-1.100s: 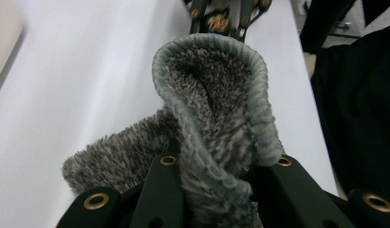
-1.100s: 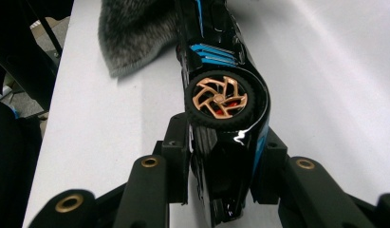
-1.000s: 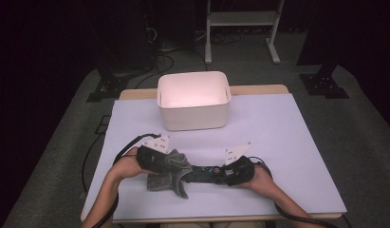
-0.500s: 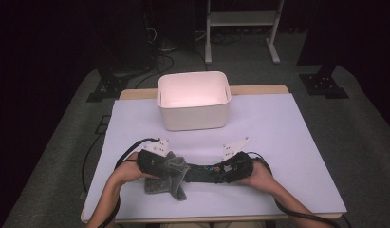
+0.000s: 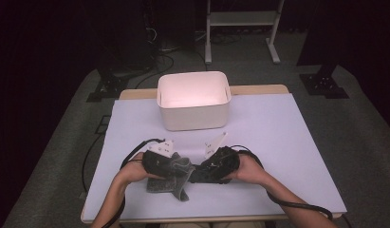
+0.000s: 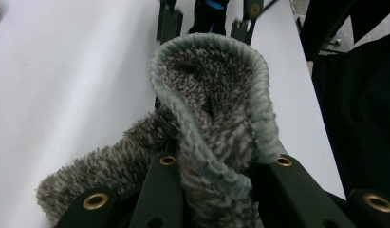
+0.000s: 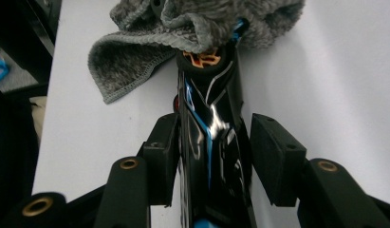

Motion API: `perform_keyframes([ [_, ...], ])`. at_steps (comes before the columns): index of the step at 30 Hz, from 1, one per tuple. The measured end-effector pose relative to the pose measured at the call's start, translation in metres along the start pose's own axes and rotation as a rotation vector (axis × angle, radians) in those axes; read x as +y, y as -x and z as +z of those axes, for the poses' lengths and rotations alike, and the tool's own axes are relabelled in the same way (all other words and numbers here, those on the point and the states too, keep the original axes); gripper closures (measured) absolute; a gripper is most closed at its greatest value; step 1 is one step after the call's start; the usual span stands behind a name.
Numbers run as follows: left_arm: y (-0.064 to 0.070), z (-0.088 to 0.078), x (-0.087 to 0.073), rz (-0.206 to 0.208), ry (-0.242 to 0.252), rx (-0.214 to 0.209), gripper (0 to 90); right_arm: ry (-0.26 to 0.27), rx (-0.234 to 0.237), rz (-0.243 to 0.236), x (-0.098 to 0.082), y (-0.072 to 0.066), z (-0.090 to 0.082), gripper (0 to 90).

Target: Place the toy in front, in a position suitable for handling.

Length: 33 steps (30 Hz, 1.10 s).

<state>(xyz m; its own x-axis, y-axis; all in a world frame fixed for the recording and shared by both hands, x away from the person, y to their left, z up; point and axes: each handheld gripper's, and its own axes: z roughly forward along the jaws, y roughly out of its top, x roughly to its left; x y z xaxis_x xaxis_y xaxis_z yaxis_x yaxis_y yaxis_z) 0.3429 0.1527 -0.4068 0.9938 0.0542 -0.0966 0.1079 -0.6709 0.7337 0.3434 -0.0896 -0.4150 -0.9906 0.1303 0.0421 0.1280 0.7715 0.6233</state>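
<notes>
**At the table's near edge: cloth pinched, tool loosened**

Near the table's (image 5: pixel 278 142) front, both hands lay low, claws pointing inward at each other. The left claw (image 6: pixel 216 166) was clamped on a fuzzy grey cloth (image 6: pixel 211 95) with a ribbed hem. The right claw (image 7: pixel 214 156) had just been opening; a glossy black tool (image 7: pixel 209 123) with blue and orange markings stood between its pads, the right pad clear of it, the tool's tip under the cloth. No writing was legible.

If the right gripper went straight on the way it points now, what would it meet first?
Probably the grey cloth: the right gripper, jaws just opening around a glossy black object, points along it into the cloth draped over its far end.
</notes>
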Motion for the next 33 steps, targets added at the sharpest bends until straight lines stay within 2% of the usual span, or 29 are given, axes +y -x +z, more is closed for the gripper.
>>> perform_keyframes([
  [4,-0.001,0.004,0.005,0.017,-0.007,-0.01,76.4,-0.047,0.007,-0.01,0.002,0.0,0.006,52.2],
  [9,-0.001,0.007,0.006,0.014,0.011,-0.022,76.5,-0.072,0.006,-0.015,0.003,-0.001,0.006,53.1],
  [14,0.0,0.008,0.008,0.015,0.009,-0.026,76.5,-0.085,0.003,-0.051,0.004,-0.003,0.005,55.9],
  [17,-0.001,0.007,0.01,0.024,0.016,-0.02,76.5,-0.068,-0.002,-0.053,0.002,-0.003,0.003,56.0],
  [20,-0.004,0.005,0.01,0.015,0.017,-0.017,76.6,-0.041,-0.007,-0.036,-0.001,-0.002,0.0,56.4],
  [22,-0.004,0.003,0.009,0.006,0.022,-0.019,76.5,-0.02,-0.008,-0.03,-0.004,-0.001,-0.002,56.4],
  [27,-0.006,0.002,-0.001,-0.025,-0.009,-0.005,76.4,0.029,-0.012,-0.013,-0.01,0.0,-0.009,56.5],
  [29,-0.006,0.003,-0.005,-0.038,-0.007,-0.01,76.5,0.053,-0.011,0.002,-0.013,0.001,-0.012,56.6],
  [33,-0.005,0.001,0.005,-0.009,0.022,-0.002,76.6,0.103,-0.019,0.016,-0.013,0.002,-0.016,56.6],
])
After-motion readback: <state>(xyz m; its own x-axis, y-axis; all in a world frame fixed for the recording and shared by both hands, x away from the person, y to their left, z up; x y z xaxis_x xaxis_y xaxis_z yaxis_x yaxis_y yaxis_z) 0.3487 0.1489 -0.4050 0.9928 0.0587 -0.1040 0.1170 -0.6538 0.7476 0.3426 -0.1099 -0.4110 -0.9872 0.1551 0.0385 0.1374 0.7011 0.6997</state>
